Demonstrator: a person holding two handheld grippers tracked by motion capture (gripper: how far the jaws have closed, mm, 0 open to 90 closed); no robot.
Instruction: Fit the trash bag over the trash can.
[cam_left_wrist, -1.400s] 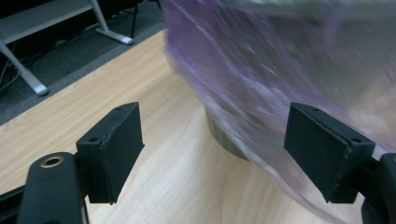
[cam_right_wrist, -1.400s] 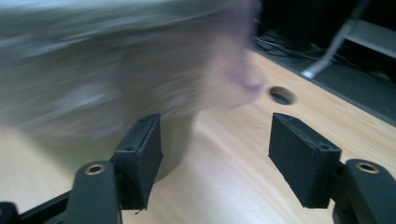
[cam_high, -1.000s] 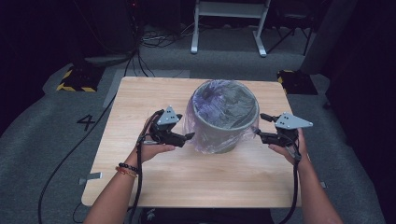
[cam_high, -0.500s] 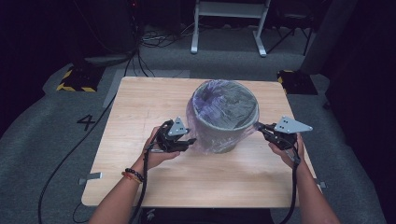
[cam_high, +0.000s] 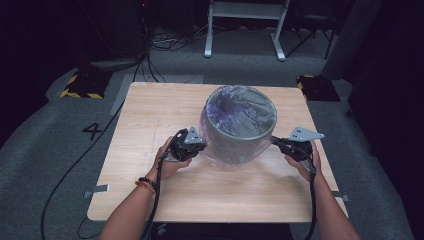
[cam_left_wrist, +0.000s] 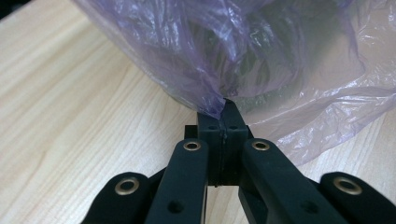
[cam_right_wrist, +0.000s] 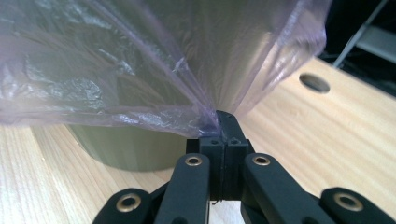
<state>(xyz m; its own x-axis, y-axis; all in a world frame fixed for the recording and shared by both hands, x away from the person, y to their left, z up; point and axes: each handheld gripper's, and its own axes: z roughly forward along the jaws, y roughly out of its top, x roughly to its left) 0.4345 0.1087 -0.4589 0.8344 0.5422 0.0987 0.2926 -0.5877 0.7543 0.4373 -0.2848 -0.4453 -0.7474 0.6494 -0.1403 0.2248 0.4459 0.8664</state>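
Grippers clamped on the bag at both sides of the bin

Both hands have sunk since the earlier frame; the left gripper (cam_high: 200, 145) and right gripper (cam_high: 276, 143) have just closed, jaws pinching the purple bag (cam_left_wrist: 261, 60) draped over the grey bin (cam_high: 240, 125), mid-counter (cam_high: 150, 115). Grey carpet (cam_high: 45, 150), cables and dark surroundings beyond.

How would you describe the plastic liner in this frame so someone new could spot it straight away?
Start at the light wooden table and find the grey round bin standing on it. The liner is the thin, crinkled, see-through purple bag draped inside that bin and down over its outer wall. It is the only translucent, wrinkled thing there, and the left gripper and right gripper each pinch a fold of it.
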